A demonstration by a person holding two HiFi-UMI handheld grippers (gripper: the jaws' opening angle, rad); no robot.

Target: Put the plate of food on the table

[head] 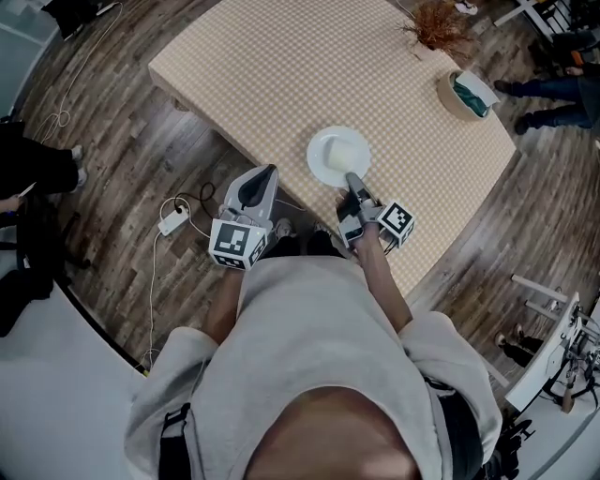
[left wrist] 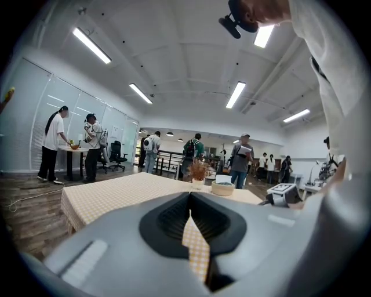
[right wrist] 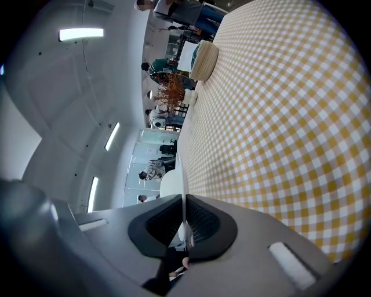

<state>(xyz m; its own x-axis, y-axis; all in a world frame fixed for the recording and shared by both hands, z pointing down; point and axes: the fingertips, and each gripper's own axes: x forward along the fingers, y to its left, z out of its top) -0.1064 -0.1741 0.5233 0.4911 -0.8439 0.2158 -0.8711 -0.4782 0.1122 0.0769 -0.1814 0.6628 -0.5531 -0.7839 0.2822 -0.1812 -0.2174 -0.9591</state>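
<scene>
A white plate (head: 336, 153) sits low over the checked table (head: 281, 66), close to its near edge. I cannot make out any food on the plate. My right gripper (head: 352, 178) is shut on the plate's near rim. In the right gripper view the plate (right wrist: 171, 182) shows edge-on, clamped between the jaws of the right gripper (right wrist: 184, 200), beside the checked cloth (right wrist: 278, 116). My left gripper (head: 272, 171) hovers at the table's edge to the left of the plate. The left gripper (left wrist: 190, 200) is shut and holds nothing.
A round basket (head: 466, 94) with a green and white thing in it and a dried plant (head: 436, 23) stand at the table's far right. A power strip (head: 173, 220) and cables lie on the wooden floor at the left. Several people stand around the room.
</scene>
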